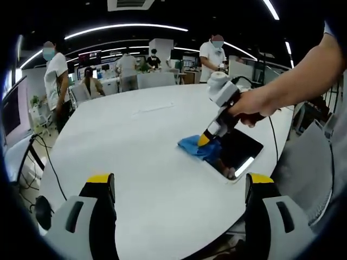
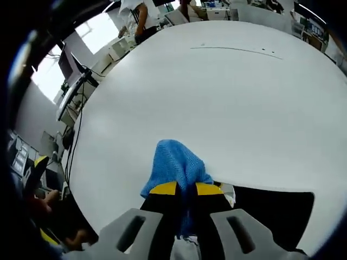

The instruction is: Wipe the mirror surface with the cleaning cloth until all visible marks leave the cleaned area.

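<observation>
A blue cleaning cloth [image 2: 178,164] is pinched between my right gripper's [image 2: 186,190] jaws, which are shut on it. The cloth [image 1: 196,146] rests at the left end of a dark rectangular mirror [image 1: 237,154] lying flat on the white table [image 1: 141,151]. The mirror [image 2: 271,208] shows dark and reflective just beside the cloth. From the left gripper view, my right gripper [image 1: 207,138] comes in held by a hand, tip down on the cloth. My left gripper [image 1: 179,187] stands open over the table, well short of the mirror, holding nothing.
The table is large, round and white, with a faint seam line [image 2: 236,50] across the far side. Several people [image 1: 56,76] stand or sit beyond it among desks and monitors. Cables [image 1: 46,162] hang off the left edge. A grey chair [image 1: 303,168] sits at right.
</observation>
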Available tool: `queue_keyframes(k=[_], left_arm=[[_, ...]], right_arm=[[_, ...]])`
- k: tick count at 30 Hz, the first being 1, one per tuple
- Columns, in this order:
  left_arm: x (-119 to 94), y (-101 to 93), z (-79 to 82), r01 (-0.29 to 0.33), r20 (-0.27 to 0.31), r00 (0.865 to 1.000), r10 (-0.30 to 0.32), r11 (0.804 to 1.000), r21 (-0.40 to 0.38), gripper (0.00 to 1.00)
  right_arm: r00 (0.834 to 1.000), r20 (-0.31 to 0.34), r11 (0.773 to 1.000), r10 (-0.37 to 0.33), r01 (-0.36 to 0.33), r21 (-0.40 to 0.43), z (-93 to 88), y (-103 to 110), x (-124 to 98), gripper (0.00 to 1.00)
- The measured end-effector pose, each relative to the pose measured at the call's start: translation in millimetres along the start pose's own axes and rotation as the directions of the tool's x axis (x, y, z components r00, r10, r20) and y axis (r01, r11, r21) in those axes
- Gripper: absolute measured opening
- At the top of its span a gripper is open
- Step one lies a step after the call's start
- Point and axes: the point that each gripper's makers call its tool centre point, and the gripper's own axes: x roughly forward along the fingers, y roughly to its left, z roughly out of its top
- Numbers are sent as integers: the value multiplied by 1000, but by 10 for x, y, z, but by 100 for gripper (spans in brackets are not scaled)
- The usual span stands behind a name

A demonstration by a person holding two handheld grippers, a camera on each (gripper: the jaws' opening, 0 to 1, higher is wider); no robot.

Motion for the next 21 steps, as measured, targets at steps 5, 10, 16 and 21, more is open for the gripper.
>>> queue_keyframes(k=[5, 10, 16, 21], left_arm=[[0, -13, -12, 2, -5, 1000, -2, 1000, 4, 99], [5, -19, 1, 5, -6, 1000, -5, 1000, 8, 99], [22, -22, 9, 10, -5, 1000, -10, 1000, 12, 99], [29, -35, 16, 18, -8, 1000, -18, 1000, 18, 99]], right_arm=[[1000, -1, 1000, -9, 9, -10, -10, -43, -13, 5], [1000, -2, 1000, -15, 15, -5, -24, -105, -44, 5], [1000, -1, 1000, -25, 25, 0, -27, -204, -55, 5], [999, 0, 999, -35, 35, 11, -34, -265, -78, 5]])
